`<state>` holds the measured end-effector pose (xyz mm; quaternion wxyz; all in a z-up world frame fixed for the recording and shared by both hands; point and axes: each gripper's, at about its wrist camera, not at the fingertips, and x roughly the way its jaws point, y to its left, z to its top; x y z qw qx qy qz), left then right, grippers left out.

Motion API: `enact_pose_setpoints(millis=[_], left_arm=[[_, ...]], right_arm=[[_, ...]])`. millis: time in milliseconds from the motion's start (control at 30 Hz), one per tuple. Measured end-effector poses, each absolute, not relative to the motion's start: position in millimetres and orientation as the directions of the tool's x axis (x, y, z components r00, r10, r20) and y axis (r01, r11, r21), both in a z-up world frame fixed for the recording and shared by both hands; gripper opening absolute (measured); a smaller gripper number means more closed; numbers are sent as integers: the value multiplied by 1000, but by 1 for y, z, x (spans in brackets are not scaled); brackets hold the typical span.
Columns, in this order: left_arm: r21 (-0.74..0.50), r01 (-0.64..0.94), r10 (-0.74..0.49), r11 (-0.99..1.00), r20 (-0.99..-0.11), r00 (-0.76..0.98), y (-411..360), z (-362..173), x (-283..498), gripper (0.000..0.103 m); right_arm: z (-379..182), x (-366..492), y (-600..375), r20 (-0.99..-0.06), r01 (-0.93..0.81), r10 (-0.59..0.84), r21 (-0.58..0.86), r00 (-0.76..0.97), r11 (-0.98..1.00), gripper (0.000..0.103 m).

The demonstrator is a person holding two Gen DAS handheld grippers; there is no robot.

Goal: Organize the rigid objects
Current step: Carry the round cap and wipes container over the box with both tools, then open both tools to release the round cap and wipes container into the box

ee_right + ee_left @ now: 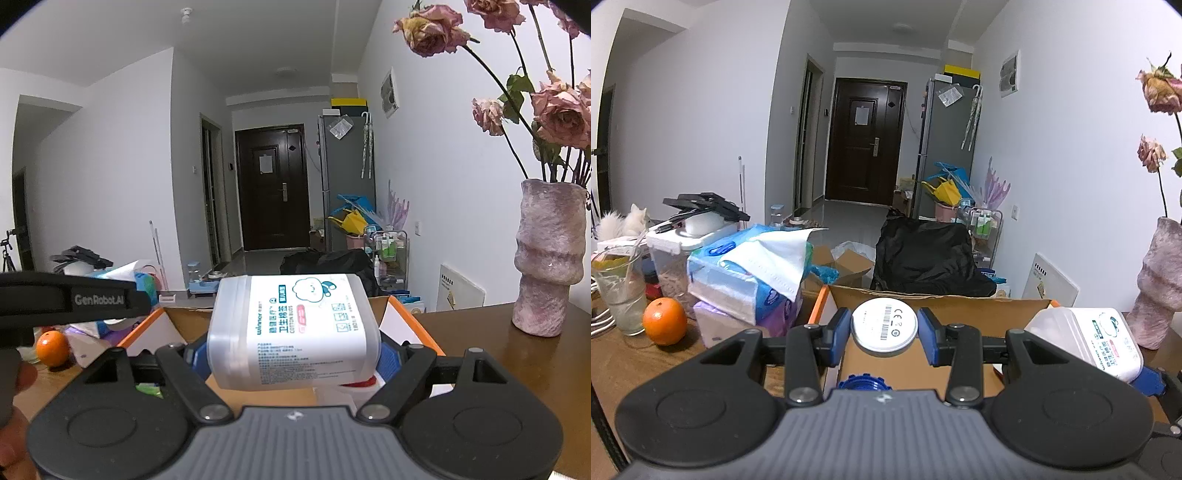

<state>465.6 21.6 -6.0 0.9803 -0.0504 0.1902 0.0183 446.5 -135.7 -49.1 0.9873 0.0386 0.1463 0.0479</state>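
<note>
My left gripper (884,328) is shut on a small white round disc (884,324) with a barcode label, held above an open cardboard box (942,301) with orange edges. A blue ribbed cap (864,382) shows below it in the box. My right gripper (291,354) is shut on a translucent cotton-swab box (295,328) with a white printed label, also over the cardboard box (177,325). That swab box (1086,339) appears at the right in the left wrist view, and the left gripper's black body (70,299) crosses the left side of the right wrist view.
On the brown table (620,365) stand an orange (664,320), a glass (618,291), tissue packs (746,280) and a white container (679,251). A pink vase (546,258) with dried roses stands at the right. A person's hand (14,398) holds the left gripper.
</note>
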Motion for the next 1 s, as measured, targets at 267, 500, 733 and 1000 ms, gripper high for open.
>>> enact_pose_setpoints(millis=[267,500,733,1000], left_arm=[[-62,-62,33,996,-390,920,17,-14,488,41],[-42,-65,42,997,-407,912,16,-19,502,41],[-39,-53,30,998,-439,898,18,-22,509,41],[-37,-99,73,994,-434,898,23,-19,505,101]], right_arm=[[-52,467,-133,-311,-70,88,66,946,995,81],[-55,480,-129,-337,-67,76,39,939,997,81],[-55,485,-130,-357,-65,70,26,931,998,82],[-49,487,-137,-411,-56,68,41,909,998,93]])
